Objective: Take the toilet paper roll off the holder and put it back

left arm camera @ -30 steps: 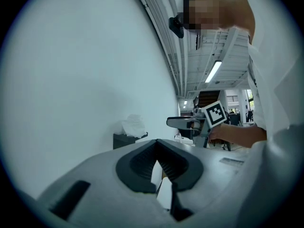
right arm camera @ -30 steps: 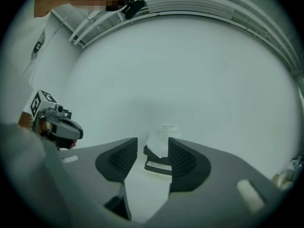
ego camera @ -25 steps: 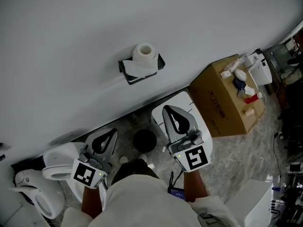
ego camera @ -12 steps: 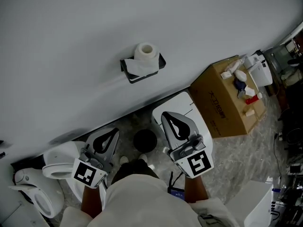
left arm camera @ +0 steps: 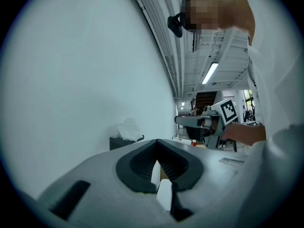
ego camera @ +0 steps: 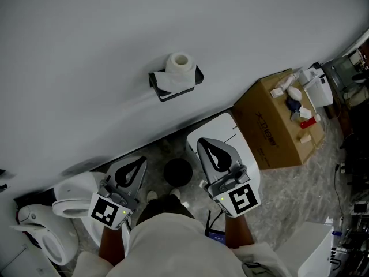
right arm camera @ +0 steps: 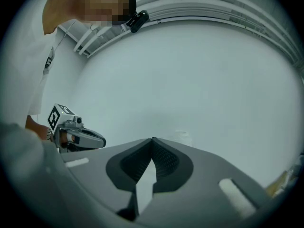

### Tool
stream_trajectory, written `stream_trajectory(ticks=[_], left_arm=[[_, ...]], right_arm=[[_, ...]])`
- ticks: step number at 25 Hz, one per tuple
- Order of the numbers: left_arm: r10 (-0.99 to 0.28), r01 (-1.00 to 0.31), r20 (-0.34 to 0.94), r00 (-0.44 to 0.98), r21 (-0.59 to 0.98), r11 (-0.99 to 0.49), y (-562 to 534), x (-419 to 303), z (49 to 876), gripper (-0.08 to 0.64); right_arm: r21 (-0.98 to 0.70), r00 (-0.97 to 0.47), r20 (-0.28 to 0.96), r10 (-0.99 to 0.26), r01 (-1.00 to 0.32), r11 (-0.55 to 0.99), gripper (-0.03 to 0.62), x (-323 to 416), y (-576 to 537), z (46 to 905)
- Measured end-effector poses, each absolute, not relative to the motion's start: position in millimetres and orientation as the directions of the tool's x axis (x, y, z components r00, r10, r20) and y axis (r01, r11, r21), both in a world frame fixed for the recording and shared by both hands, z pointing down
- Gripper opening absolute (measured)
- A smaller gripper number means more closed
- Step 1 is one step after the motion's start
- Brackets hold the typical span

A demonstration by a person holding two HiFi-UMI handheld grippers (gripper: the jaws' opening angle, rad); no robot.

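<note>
A white toilet paper roll [ego camera: 178, 67] stands upright on a black wall holder [ego camera: 175, 86], with a loose sheet hanging over the holder's front. In the left gripper view the holder [left arm camera: 124, 141] and roll [left arm camera: 128, 128] show small against the white wall. My left gripper [ego camera: 137, 163] is held low at the left, far below the roll, jaws shut and empty. My right gripper [ego camera: 209, 142] is held at the middle right, also well below the holder, shut with nothing in it. In the right gripper view the roll [right arm camera: 183, 137] is a faint shape on the wall.
A cardboard box [ego camera: 277, 120] with small bottles and items on top sits at the right. A white toilet [ego camera: 72, 198] is at the lower left, a round black object [ego camera: 177, 171] on the floor between the grippers, a white unit [ego camera: 228, 131] under the right gripper.
The right gripper has drawn slightly down and back; the left gripper has barely moved. The roll stays on its holder.
</note>
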State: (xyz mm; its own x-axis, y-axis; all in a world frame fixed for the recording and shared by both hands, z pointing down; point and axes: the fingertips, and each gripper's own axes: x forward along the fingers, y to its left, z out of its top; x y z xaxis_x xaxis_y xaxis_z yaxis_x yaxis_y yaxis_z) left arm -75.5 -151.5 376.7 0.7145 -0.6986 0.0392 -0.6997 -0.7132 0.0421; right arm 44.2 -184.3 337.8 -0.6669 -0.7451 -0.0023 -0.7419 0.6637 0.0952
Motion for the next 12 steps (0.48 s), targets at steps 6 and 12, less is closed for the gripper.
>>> stream_trajectory(ticks=[6,12], left_arm=[[-0.699,-0.700,0.033,0.714,0.045,-0.713,-152.0,-73.5,372.5,0.006],[-0.690,-0.691,0.043,0.723,0.030,-0.722,-151.3,-73.2,376.4,0.006]], right_arm=[[0.100,-0.672,-0.006,-0.741,-0.738,0.668,0.000,43.7,-182.9,334.6],[0.101,-0.671,-0.007,-0.741,-0.738,0.667,0.000,43.9,-182.9,334.5]])
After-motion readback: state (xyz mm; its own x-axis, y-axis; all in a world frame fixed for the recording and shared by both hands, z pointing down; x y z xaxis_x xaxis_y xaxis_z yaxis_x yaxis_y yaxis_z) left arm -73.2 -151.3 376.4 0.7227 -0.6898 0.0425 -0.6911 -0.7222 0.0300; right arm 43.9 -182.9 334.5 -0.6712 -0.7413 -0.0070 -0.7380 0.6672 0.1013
